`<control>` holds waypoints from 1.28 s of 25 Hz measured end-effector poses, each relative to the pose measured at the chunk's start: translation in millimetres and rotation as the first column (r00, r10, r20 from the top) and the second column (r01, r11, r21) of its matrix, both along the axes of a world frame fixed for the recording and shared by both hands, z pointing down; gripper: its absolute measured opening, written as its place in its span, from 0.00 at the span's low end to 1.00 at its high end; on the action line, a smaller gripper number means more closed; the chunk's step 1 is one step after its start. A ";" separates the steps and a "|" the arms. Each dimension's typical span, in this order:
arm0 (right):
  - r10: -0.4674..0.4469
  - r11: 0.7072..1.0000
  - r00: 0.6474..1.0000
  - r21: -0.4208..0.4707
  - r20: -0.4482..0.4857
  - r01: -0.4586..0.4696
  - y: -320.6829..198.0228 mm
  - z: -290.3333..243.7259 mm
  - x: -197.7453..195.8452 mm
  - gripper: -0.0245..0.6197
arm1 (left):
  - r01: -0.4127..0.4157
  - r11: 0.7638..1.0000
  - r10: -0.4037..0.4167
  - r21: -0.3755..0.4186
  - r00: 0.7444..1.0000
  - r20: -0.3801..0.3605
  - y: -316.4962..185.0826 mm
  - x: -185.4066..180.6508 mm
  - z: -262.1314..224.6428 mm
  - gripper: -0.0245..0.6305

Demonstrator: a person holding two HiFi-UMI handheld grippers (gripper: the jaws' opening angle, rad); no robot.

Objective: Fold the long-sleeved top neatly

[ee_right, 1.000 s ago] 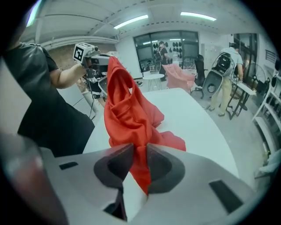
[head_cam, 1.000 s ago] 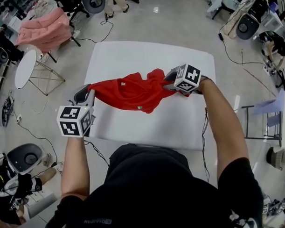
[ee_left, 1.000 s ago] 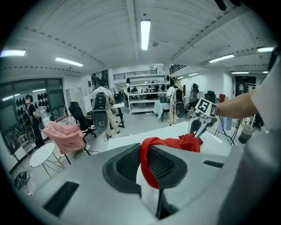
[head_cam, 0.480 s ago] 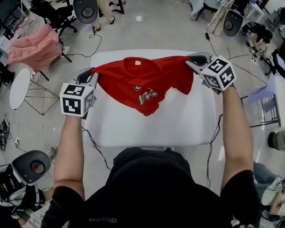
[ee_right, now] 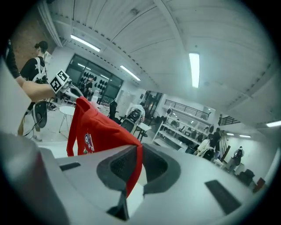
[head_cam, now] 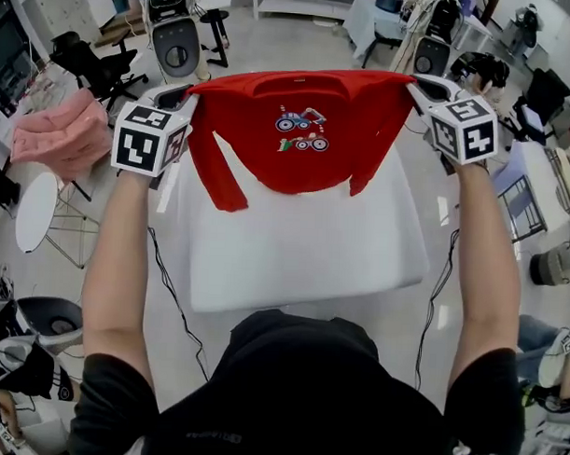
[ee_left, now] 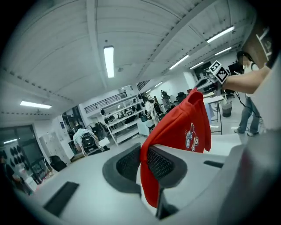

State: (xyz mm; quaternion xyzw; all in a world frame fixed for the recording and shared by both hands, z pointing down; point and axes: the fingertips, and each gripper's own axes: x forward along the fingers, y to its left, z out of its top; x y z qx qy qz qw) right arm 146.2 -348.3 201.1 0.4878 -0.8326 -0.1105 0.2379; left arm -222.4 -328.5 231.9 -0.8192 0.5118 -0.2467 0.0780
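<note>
Aloft, left claw (head_cam: 182, 96), right claw (head_cam: 417, 85), pinching top (head_cam: 297, 152)

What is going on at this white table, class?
A person is holding a red long-sleeved top up over the white table, stretched wide by its shoulders. The left gripper pinches one shoulder. The right gripper pinches the other, its jaws having just closed further on the cloth. The printed front faces the person and both sleeves hang down. No fold has been made yet.
</note>
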 end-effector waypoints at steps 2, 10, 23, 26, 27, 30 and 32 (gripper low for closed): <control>0.015 0.999 0.999 0.052 -0.034 -0.013 17.1 -19.6 9.7 0.09 | -0.011 1.000 0.010 0.026 1.000 0.020 14.4 7.3 -19.7 0.09; -0.087 0.991 0.954 0.074 -0.286 0.112 94.1 -56.5 25.9 0.09 | 0.040 0.996 -0.044 0.079 0.997 0.057 86.4 10.7 -84.9 0.09; -0.187 0.980 0.970 0.035 -0.154 0.194 196.2 -55.2 59.1 0.09 | 0.135 0.989 -0.135 0.059 0.991 -0.002 219.9 51.4 -93.9 0.09; -0.204 0.977 0.968 0.033 -0.148 0.211 219.7 -46.8 61.9 0.09 | 0.142 0.989 -0.141 0.049 0.990 -0.018 249.9 55.3 -87.1 0.09; -0.210 0.976 0.967 0.034 -0.143 0.217 230.7 -42.0 63.3 0.09 | 0.144 0.988 -0.143 0.047 0.989 -0.023 263.4 57.2 -82.7 0.09; -0.233 0.970 0.965 0.036 -0.120 0.239 267.1 -28.3 63.1 0.09 | 0.152 0.988 -0.150 0.041 0.988 -0.043 306.3 59.0 -69.3 0.09; -0.246 0.967 0.963 0.043 -0.113 0.252 285.0 -26.0 59.7 0.09 | 0.159 0.987 -0.157 0.034 0.986 -0.054 326.3 56.3 -65.5 0.09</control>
